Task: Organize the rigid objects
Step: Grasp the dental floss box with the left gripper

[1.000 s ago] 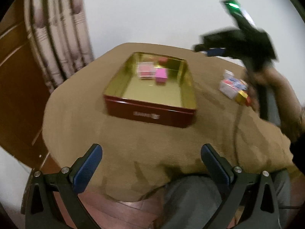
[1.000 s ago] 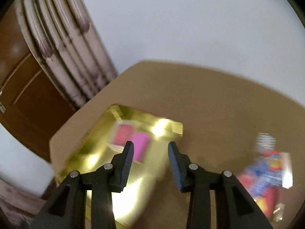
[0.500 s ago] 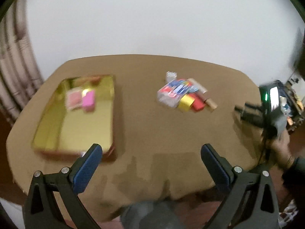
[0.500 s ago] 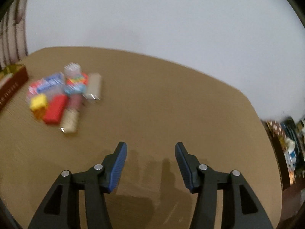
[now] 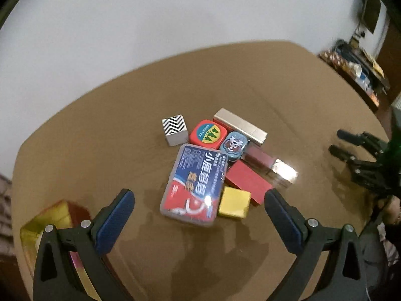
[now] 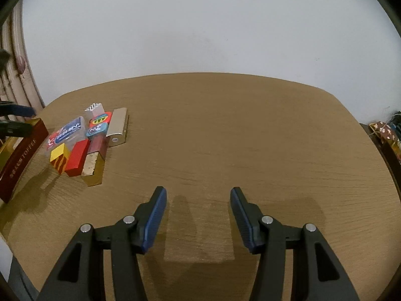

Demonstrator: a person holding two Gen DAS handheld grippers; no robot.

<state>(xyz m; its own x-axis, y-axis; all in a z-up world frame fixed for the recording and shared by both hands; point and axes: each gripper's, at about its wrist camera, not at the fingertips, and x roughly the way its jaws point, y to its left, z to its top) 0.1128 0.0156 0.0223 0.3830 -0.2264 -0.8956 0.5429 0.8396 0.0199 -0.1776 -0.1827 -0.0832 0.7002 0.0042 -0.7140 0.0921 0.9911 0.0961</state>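
A cluster of small rigid boxes lies on the brown table (image 5: 105,130): a clear blue-and-red case (image 5: 194,183), a yellow cube (image 5: 234,205), a red block (image 5: 246,183), a zigzag cube (image 5: 174,129), a round red tin (image 5: 208,134), a blue tin (image 5: 233,145) and a gold bar (image 5: 239,126). My left gripper (image 5: 198,219) is open and empty, hovering just in front of the clear case. My right gripper (image 6: 198,218) is open and empty over bare table, with the cluster (image 6: 82,138) far to its left. The gold-lined red tin (image 5: 47,223) is at lower left.
The red tin's side (image 6: 20,158) stands at the left edge of the right wrist view. The right gripper also shows in the left wrist view (image 5: 361,150) at the table's right side. Cluttered shelves (image 5: 356,67) stand beyond the table on the right.
My left gripper has swung right from the tin and closed in on the cluster. My right gripper has moved away from the tin to the right side of the table and opened wider.
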